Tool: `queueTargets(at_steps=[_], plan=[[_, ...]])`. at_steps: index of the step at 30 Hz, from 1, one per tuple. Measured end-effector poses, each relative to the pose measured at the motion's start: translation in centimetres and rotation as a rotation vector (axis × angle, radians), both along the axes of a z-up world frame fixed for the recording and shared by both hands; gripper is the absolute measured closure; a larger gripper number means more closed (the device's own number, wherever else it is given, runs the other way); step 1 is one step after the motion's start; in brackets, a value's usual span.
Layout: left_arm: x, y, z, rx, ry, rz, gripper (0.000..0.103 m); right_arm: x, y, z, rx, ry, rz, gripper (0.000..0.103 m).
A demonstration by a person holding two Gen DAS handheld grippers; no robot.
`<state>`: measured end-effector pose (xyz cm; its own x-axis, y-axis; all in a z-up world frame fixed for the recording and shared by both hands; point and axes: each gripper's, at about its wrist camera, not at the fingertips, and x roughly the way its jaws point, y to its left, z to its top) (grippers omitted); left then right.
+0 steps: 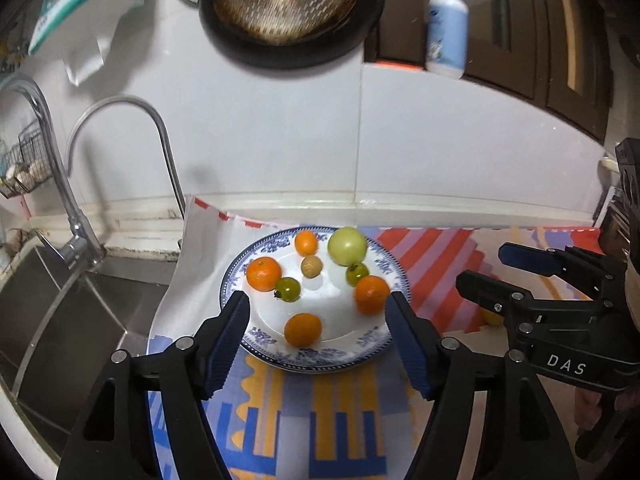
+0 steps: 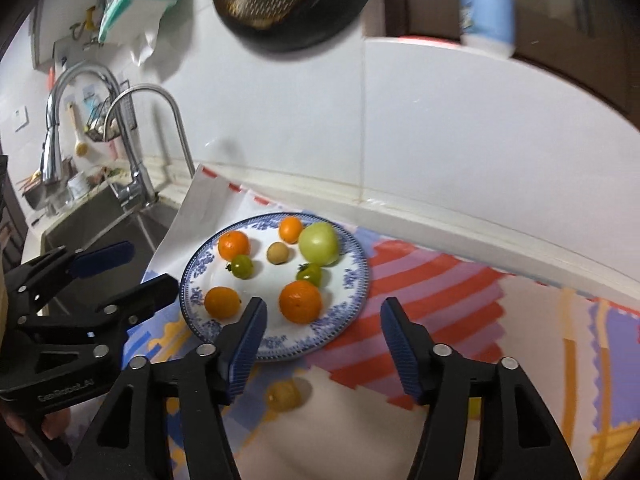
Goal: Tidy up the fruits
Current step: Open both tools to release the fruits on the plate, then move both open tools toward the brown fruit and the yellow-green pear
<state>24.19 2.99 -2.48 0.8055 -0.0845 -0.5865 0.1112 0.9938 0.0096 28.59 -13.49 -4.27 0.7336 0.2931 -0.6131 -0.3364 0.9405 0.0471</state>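
here the left gripper (image 1: pixel 318 312) hangs over the near rim of the blue-patterned plate (image 1: pixel 256 336), jaws apart and empty; the right gripper (image 2: pixel 322 320) hovers just right of that plate, jaws likewise apart, gripping nothing. on the plate lie four oranges, two small green tomatoes, a longan (image 1: pixel 311 267) and, farthest, a big green tomato (image 1: pixel 347 246). a yellowish fruit (image 2: pixel 283 396) sits off the plate on the patterned mat (image 2: pixel 440 280).

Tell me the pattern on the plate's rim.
Blue floral print on white around the plate rim; clearest in the left wrist view.
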Motion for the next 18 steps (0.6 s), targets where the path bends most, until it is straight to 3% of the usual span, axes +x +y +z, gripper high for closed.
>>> queueTargets(at_steps=[8,18], plan=[[-3.3,-2.2,1.4,0.021,-0.042,-0.016,0.022,-3.6,-3.0,1.4,-0.017,-0.052,-0.085,0.027],[-4.9,-4.4,0.6,-0.024,-0.034,-0.01,0.022,-5.4,-6.2,0.8,-0.008,-0.053,-0.148,0.026]])
